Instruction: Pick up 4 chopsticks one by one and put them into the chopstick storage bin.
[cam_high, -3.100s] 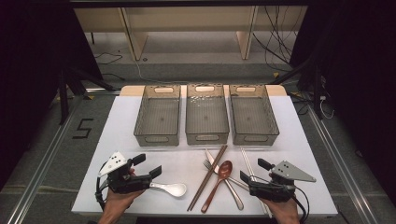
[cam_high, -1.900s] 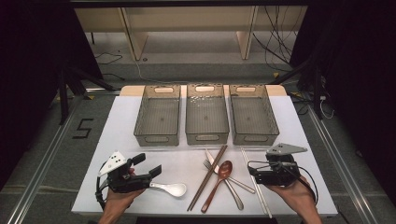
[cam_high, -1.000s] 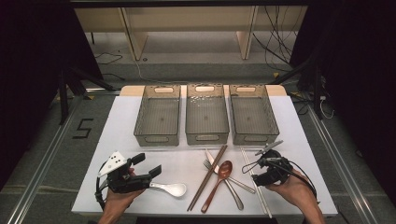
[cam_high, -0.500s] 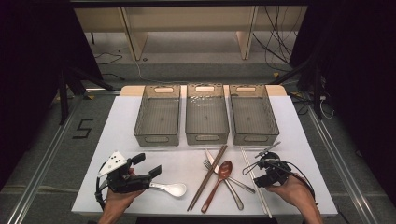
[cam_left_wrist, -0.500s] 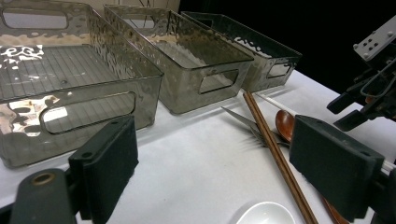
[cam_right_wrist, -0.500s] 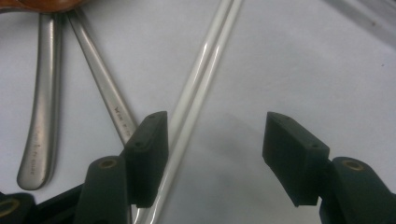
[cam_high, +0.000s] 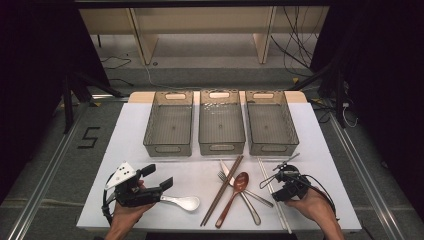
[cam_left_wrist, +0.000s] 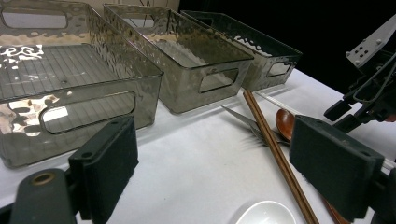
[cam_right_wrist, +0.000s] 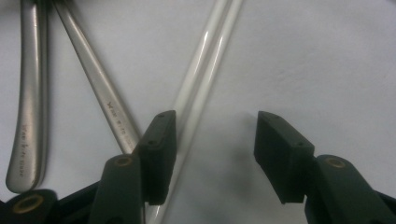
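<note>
In the right gripper view my right gripper points straight down at the white table, open. Its left jaw hangs just over a pair of white chopsticks, which run under that jaw rather than between the two. In the high view the right gripper sits over the white chopsticks at the front right. My left gripper rests open at the front left, with a white ceramic spoon just beside it. The left gripper holds nothing, and the white spoon lies below its jaws.
Three clear grey bins stand in a row behind the cutlery. Brown chopsticks, a wooden spoon, a fork and a metal utensil lie mid-front. Two metal handles lie left of the white chopsticks.
The right gripper has moved forward and left from the table's front right corner and tipped down over the white chopsticks. The left gripper has stayed put.
</note>
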